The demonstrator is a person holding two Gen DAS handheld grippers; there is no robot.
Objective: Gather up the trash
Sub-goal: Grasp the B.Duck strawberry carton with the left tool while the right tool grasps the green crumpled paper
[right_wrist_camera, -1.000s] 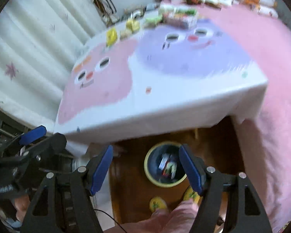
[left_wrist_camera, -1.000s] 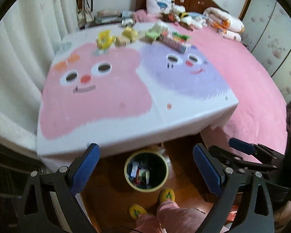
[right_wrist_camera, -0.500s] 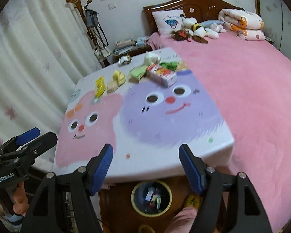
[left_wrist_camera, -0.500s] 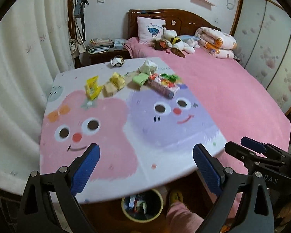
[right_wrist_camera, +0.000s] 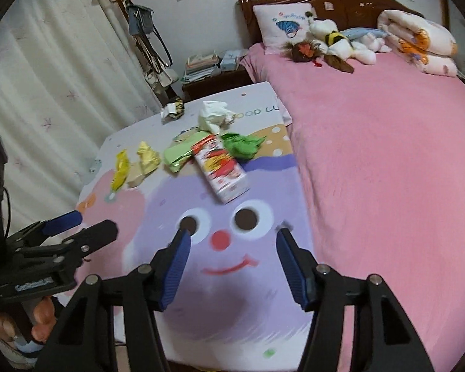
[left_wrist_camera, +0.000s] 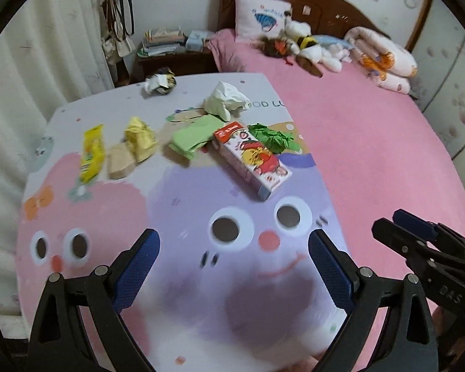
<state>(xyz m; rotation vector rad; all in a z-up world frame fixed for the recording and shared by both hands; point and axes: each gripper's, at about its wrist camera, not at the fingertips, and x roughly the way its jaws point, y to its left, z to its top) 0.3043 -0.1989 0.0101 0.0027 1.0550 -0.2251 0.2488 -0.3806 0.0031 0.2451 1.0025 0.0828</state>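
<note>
A table covered by a white cloth printed with a pink and a purple cartoon face (left_wrist_camera: 183,204) (right_wrist_camera: 220,279) is seen from both wrist views, and the trash is gathered at its far end. A long pink-and-red printed carton (left_wrist_camera: 251,155) (right_wrist_camera: 221,167) lies flat just beyond the purple face's eyes. Crumpled dark green paper (left_wrist_camera: 274,139) (right_wrist_camera: 243,145) is touching the carton's far right side, and a folded light green sheet (left_wrist_camera: 193,138) (right_wrist_camera: 179,155) lies to its left. Further left are found a crumpled yellow wrapper (left_wrist_camera: 139,138) (right_wrist_camera: 148,156), a tan block (left_wrist_camera: 121,161) and a yellow sachet (left_wrist_camera: 92,152) (right_wrist_camera: 121,172). A white crumpled tissue (left_wrist_camera: 226,100) (right_wrist_camera: 212,117) sits behind the carton. The left gripper (left_wrist_camera: 234,266) and right gripper (right_wrist_camera: 232,268) are both held wide apart over the purple face, nothing between the blue pads (left_wrist_camera: 136,269).
</note>
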